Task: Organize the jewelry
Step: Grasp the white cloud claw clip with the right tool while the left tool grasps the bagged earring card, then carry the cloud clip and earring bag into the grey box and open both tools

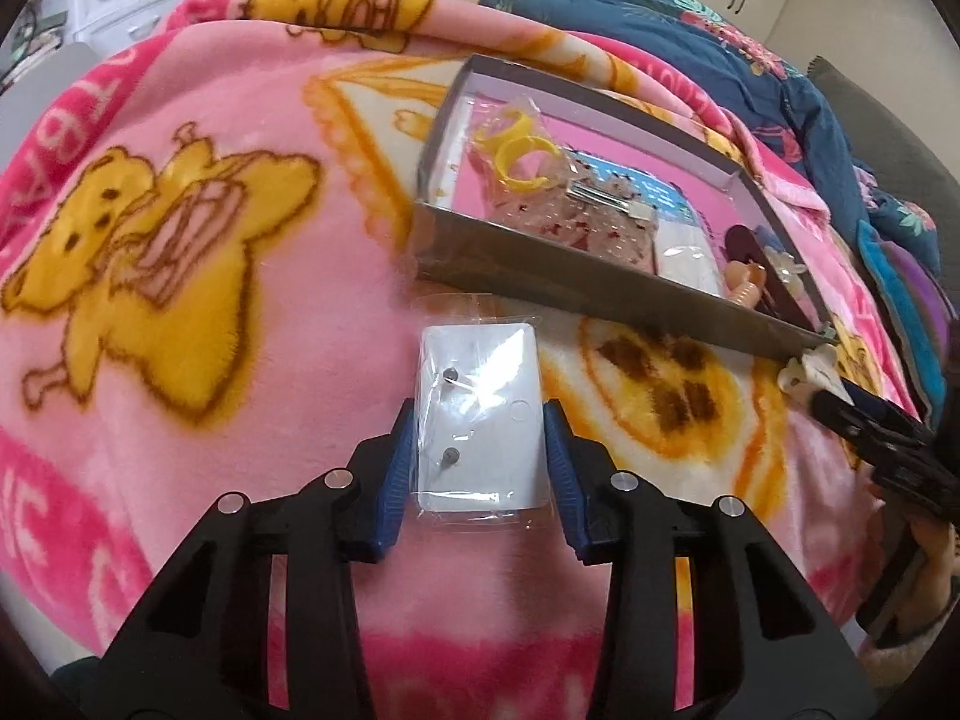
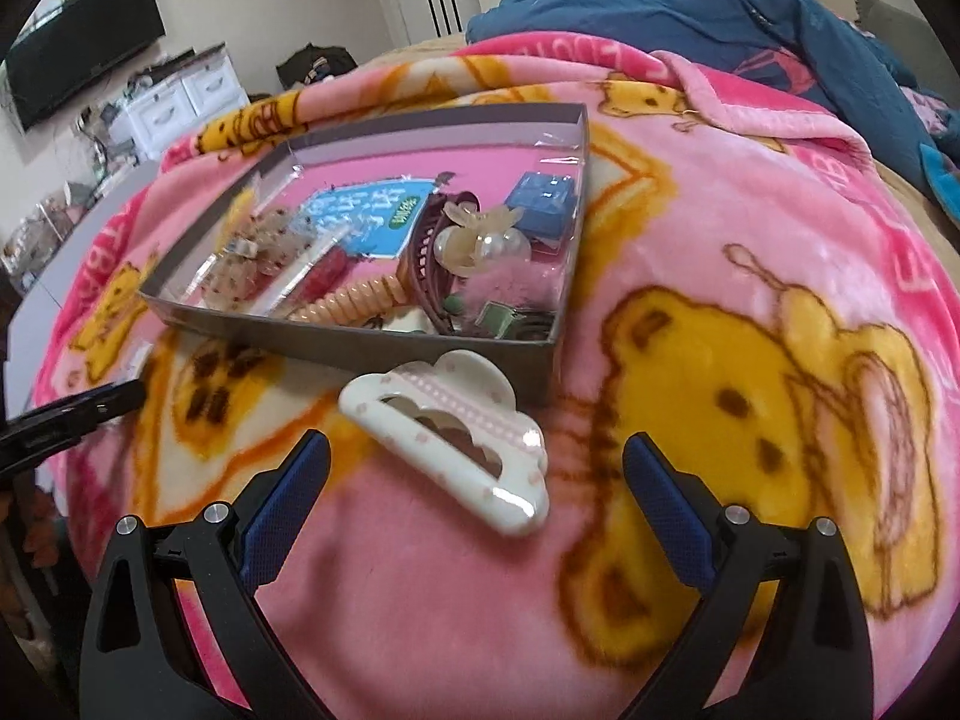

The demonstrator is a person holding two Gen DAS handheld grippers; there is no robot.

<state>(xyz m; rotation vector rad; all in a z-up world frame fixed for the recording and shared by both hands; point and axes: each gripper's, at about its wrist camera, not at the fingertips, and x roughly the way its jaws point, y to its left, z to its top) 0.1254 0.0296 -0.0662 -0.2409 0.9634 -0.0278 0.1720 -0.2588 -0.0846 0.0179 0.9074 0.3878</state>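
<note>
A: What is being done now?

B: Two things are being picked up, to be put in the grey box (image 1: pixel 600 285). A small white earring card (image 1: pixel 480 420) in a clear bag is lying on the pink blanket (image 1: pixel 240 420), just in front of the box. The card is held on both sides by the blue pads of the left gripper (image 1: pixel 480 450), so it looks gripped.

A: And the other side?

B: The right gripper (image 2: pixel 477 480) is wide open. A white hair clip (image 2: pixel 456 438) is seen between its jaws, but it is not touched yet. The clip is lying on the blanket, close to the box's near wall.

A: What is needed next?

B: The card should probably be lifted and carried over the wall into the box. The bag is slippery, so a firm hold is needed. The right jaws should be closed on the clip first.
</note>
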